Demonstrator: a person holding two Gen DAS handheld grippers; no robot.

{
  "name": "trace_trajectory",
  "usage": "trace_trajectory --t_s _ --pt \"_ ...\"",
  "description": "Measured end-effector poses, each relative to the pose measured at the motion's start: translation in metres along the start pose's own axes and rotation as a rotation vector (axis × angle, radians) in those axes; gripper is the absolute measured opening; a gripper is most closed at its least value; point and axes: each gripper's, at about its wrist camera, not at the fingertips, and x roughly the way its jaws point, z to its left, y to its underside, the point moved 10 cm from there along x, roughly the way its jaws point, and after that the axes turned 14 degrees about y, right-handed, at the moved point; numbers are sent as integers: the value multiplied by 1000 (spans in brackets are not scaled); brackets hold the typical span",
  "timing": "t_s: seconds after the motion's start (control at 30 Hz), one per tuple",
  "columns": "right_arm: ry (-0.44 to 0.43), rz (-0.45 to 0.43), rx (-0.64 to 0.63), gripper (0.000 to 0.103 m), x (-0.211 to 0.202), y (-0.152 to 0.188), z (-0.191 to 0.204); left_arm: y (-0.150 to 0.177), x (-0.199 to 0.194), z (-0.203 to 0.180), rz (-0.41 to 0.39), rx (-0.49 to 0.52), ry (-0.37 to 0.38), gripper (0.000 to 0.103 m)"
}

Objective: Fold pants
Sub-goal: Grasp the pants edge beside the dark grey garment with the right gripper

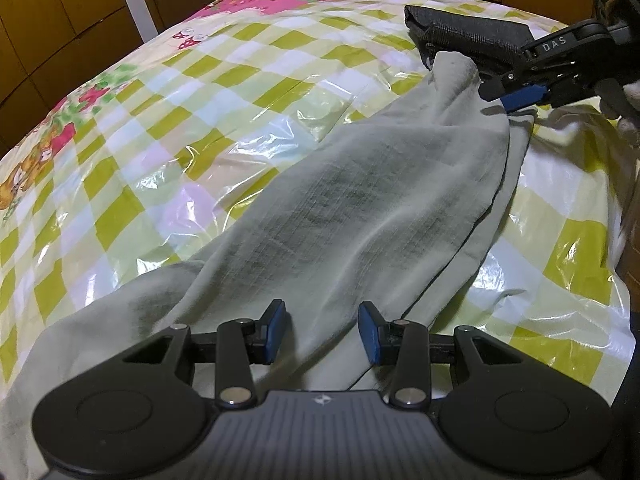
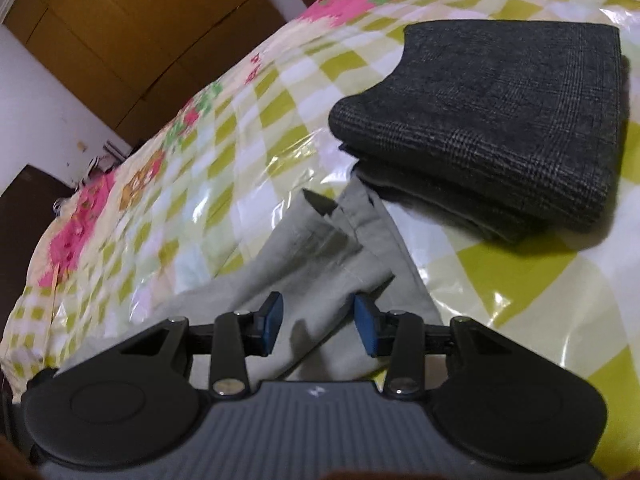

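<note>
Pale grey-green pants [image 1: 360,200] lie stretched across the bed, running from the near left to the far right. My left gripper [image 1: 323,330] hovers over their near end, jaws apart, the cloth lying beneath the gap and not pinched. At the far end my right gripper [image 1: 508,98] sits beside the raised, bunched tip of the cloth. In the right wrist view the right gripper [image 2: 318,322] stands open over the creased leg ends of the pants [image 2: 312,248], with the pads clear of the fabric.
A folded dark grey plaid garment [image 2: 500,120] rests just beyond the pants' far end, also visible as the dark garment [image 1: 472,36]. The bed carries a glossy green-and-white checked cover [image 1: 200,120]. Brown wooden wardrobes [image 1: 60,20] stand behind the bed.
</note>
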Motion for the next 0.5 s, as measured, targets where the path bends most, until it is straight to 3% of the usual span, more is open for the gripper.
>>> trace_trajectory --t_s 0.1,0.37,0.5 --pt "-19 6 49 40 4 1 -1 0 0 0 0 1 0 52" --pt "32 36 61 41 7 6 -10 0 2 -1 -3 3 -4 52" --pt "-16 56 96 45 8 9 -3 0 3 -1 -1 9 -3 52"
